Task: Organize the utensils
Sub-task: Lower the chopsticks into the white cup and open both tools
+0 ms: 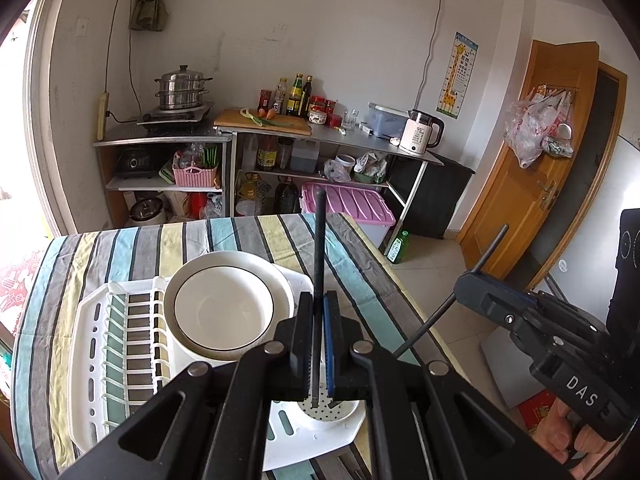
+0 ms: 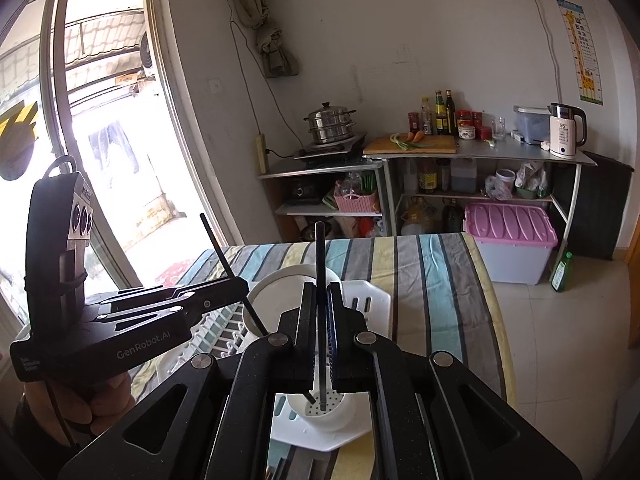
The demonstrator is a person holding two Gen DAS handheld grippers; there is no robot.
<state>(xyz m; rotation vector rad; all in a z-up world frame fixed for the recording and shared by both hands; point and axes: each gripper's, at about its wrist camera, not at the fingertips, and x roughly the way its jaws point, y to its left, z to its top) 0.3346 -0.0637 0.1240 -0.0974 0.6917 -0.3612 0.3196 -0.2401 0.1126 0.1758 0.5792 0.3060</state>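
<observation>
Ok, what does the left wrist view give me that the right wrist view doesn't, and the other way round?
Only the left wrist view shows the wooden door with bags hanging on it, and the white bowl's whole inside. Only the right wrist view shows the big window. Both show the left gripper and the right gripper, each shut on a black chopstick above the perforated utensil cup of the white dish rack, on the striped tablecloth.
</observation>
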